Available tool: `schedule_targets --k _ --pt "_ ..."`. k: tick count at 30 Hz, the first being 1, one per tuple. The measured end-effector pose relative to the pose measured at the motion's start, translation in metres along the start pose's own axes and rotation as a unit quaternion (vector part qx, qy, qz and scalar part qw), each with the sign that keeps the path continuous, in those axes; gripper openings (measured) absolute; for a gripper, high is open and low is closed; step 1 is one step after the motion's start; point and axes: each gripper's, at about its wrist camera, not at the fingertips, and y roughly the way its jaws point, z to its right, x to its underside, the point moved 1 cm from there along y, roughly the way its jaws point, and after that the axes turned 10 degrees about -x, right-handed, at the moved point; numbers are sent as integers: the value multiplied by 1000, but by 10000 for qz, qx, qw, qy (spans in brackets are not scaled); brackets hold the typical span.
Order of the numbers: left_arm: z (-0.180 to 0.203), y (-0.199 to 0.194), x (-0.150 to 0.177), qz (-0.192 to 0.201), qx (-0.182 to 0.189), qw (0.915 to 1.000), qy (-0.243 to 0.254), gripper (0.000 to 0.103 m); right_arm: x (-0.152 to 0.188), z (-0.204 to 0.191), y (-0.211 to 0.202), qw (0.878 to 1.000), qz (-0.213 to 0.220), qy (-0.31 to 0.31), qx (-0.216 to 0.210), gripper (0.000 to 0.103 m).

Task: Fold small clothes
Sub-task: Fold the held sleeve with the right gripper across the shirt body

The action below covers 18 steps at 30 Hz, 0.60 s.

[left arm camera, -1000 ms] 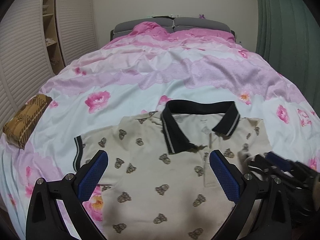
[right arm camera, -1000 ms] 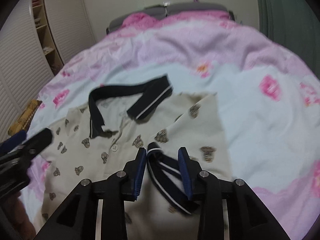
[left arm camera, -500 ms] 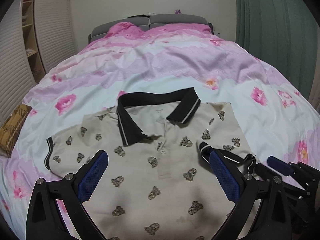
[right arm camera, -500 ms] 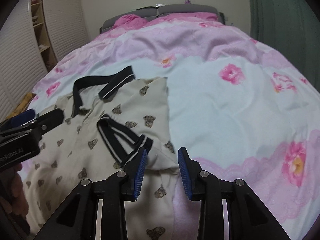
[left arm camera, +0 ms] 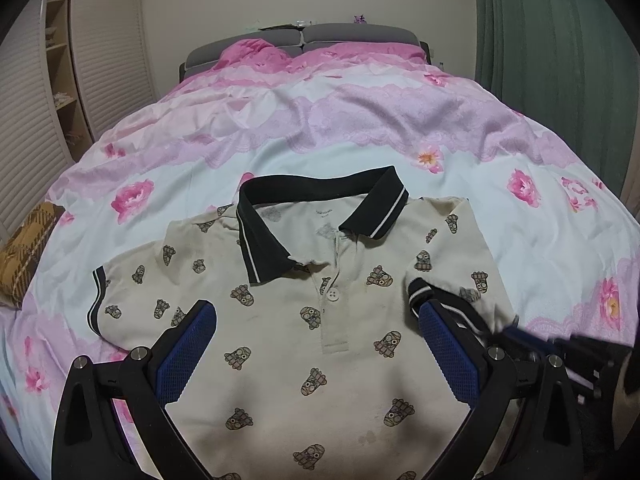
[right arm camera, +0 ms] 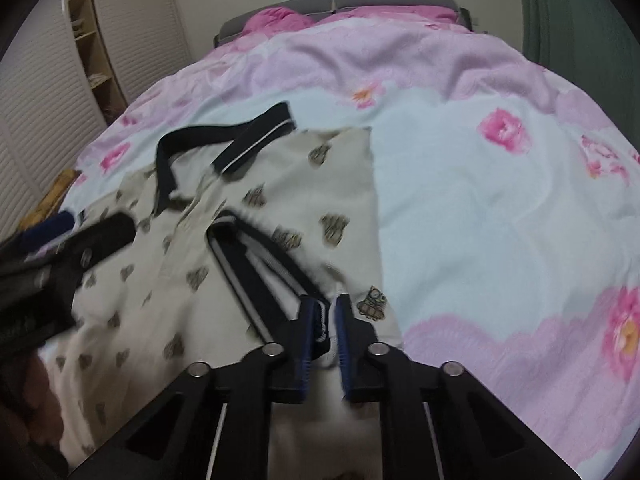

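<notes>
A cream polo shirt [left arm camera: 320, 340] with a black collar and small printed figures lies face up on the bed. Its right sleeve is folded inward, and the black striped cuff [right arm camera: 256, 264] rests on the chest. My right gripper [right arm camera: 326, 304] is shut on the near end of that cuff and the cream fabric beside it. The same gripper shows blurred at the right edge of the left wrist view [left arm camera: 560, 344]. My left gripper [left arm camera: 316, 312] hovers wide open above the shirt's front, with nothing between its blue pads [left arm camera: 188, 344].
A pink and pale blue floral duvet [left arm camera: 360, 140] covers the whole bed. A brown plaid cloth [left arm camera: 24, 248] lies at the bed's left edge. Louvred wardrobe doors [left arm camera: 112, 60] stand at the left, a green curtain [left arm camera: 560, 80] at the right, and a grey headboard [left arm camera: 320, 36] at the back.
The right gripper's jaws have shut on the sleeve cuff, which now lies further over the chest. The left gripper shifted sideways, so the shirt sits centred between its fingers.
</notes>
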Motion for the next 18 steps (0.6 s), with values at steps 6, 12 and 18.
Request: schedule_targets --k 6,12,18 --pt "-6 4 5 -84 -2 9999 -55 103 16 -15 9 9997 -213 -152 -36 8" --pt "-22 0 6 -71 -47 9999 -148 103 5 -11 -10 9999 48 94 -59 11" --pt "-41 -6 8 -38 -93 9994 -317 103 -13 -33 -20 9991 328 -277 -27 18"
